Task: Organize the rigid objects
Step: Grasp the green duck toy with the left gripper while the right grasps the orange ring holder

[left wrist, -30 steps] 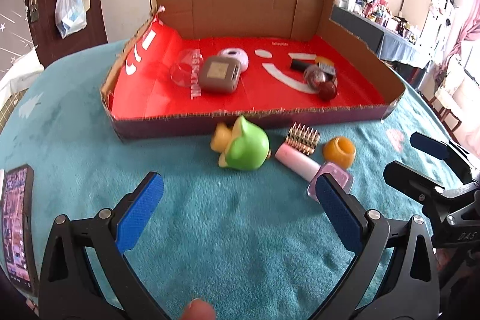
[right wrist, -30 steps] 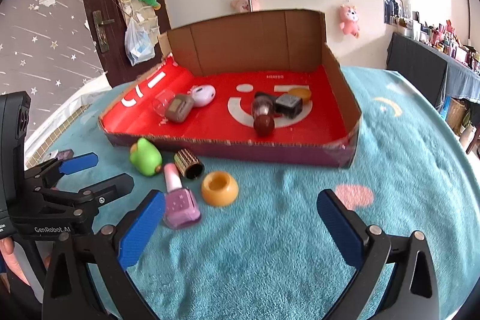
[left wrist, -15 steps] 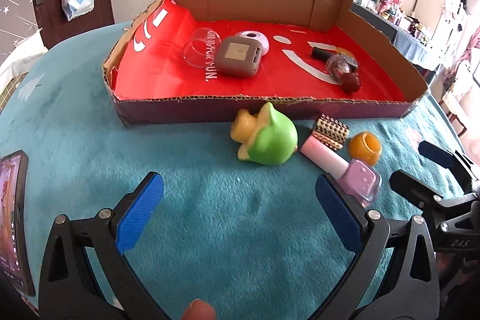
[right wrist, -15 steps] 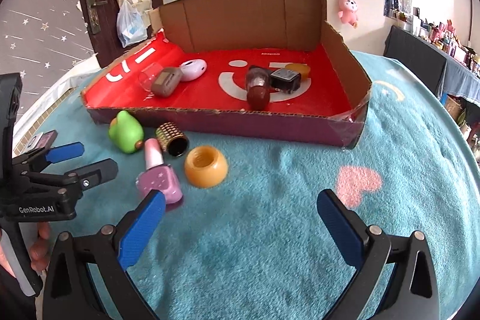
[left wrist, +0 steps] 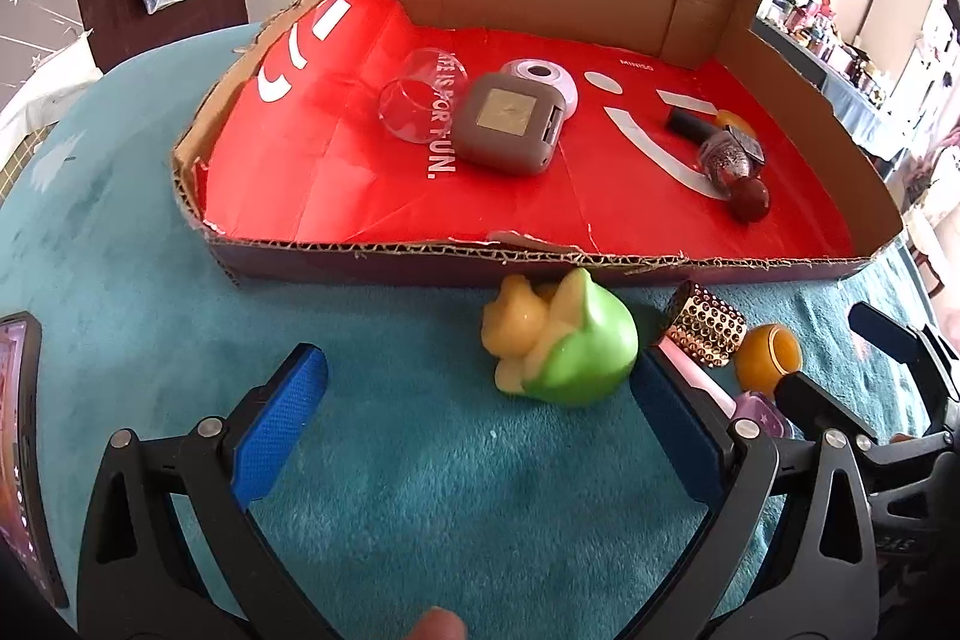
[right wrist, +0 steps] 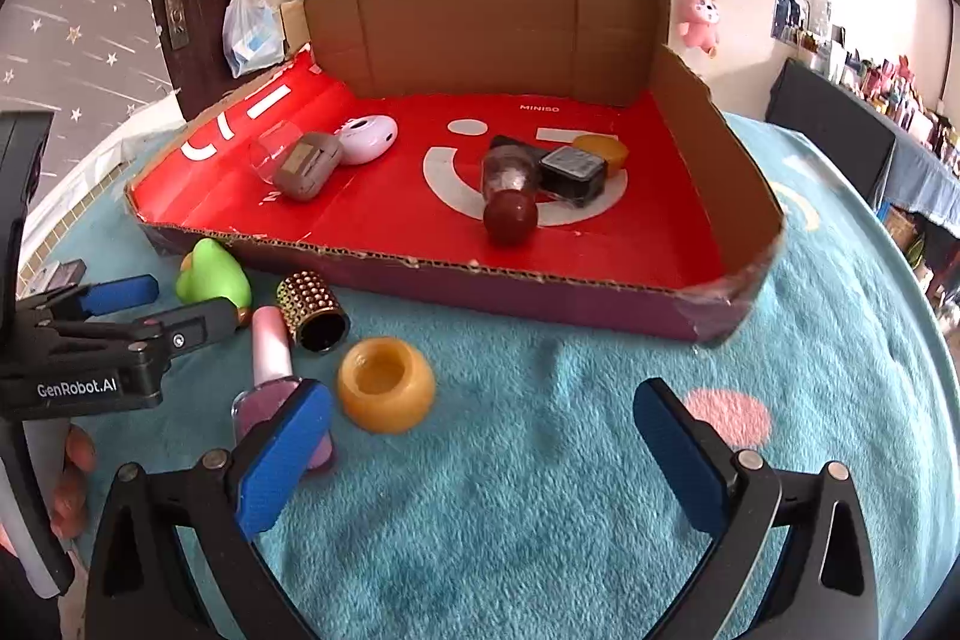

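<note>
A green and yellow toy (left wrist: 564,349) lies on the teal cloth in front of the red cardboard tray (left wrist: 420,256). Beside it are a gold studded cap (left wrist: 708,331), an orange ring-shaped cup (right wrist: 386,384) and a pink nail polish bottle (right wrist: 270,352). My left gripper (left wrist: 480,430) is open, low over the cloth, with the green toy just ahead between its fingers. My right gripper (right wrist: 480,451) is open too, its left finger over the pink bottle's base. Inside the tray lie a clear cup (left wrist: 420,103), a grey square case (left wrist: 510,124), a white round case (left wrist: 540,76) and a glittery bottle with a dark red cap (left wrist: 735,166).
A phone (left wrist: 21,454) lies at the left edge of the cloth. The tray's tall back wall (right wrist: 480,22) and right wall (right wrist: 720,142) stand up. A pink heart patch (right wrist: 726,415) marks the cloth near my right finger. Room clutter lines the far right.
Both grippers have moved forward and lower toward the loose items. The green toy now sits between the left fingers' tips, and the orange cup is nearer the right gripper.
</note>
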The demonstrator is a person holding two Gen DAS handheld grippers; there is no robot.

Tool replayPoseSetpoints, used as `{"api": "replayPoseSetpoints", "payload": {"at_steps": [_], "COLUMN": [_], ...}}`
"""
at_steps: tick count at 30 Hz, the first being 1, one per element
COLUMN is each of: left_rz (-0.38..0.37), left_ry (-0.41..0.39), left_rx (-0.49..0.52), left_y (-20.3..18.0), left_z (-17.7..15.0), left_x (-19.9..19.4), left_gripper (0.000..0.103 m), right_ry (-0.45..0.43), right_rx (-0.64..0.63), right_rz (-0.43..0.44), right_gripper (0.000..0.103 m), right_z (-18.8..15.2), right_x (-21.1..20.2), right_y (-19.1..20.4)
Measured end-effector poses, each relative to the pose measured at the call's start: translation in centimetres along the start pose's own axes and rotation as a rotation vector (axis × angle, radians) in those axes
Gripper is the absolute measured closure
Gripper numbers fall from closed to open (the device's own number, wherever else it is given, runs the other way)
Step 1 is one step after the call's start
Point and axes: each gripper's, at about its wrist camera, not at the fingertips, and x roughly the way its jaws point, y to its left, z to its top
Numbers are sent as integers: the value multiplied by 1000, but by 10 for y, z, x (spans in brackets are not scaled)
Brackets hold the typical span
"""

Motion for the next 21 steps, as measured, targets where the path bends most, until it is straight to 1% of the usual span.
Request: {"api": "replayPoseSetpoints", "payload": {"at_steps": [4, 7, 9, 10, 11, 12, 13, 14, 16, 17, 19, 21], "left_rz": [8, 8, 0, -3, -5, -6, -8, -8, -6, -6, -6, -9], "left_ry": [9, 3, 3, 2, 0, -3, -6, -10, -14, -17, -21, -23], "left_rx": [36, 51, 56, 58, 63, 68, 76, 84, 100, 108, 123, 129], "left_y": [-5, -7, -8, -8, -9, -9, -10, -12, -16, -18, -20, -21], "left_z": [0, 0, 0, 0, -1, -1, -1, -2, -3, -4, -5, -5], "left_x": [6, 6, 6, 6, 6, 6, 6, 5, 5, 4, 4, 4], "left_gripper": [1, 2, 3, 6, 7, 11, 14, 16, 22, 23, 28, 31], "right_ry": [19, 32, 37, 35, 36, 38, 39, 37, 32, 34, 31, 27], "right_rx": [1, -1, -3, -2, -3, -2, 1, 1, -4, -8, -40, -51], "right_rz": [12, 24, 35, 39, 45, 54, 58, 58, 52, 47, 22, 11], "right_gripper": [8, 14, 23, 25, 29, 32, 33, 36, 41, 46, 49, 51], "right_z": [3, 4, 4, 4, 4, 4, 4, 4, 2, 1, -3, -4], "right_x": [8, 11, 14, 14, 14, 14, 14, 13, 12, 12, 12, 11], "right_y": [2, 4, 7, 8, 9, 10, 10, 10, 11, 12, 16, 18]}}
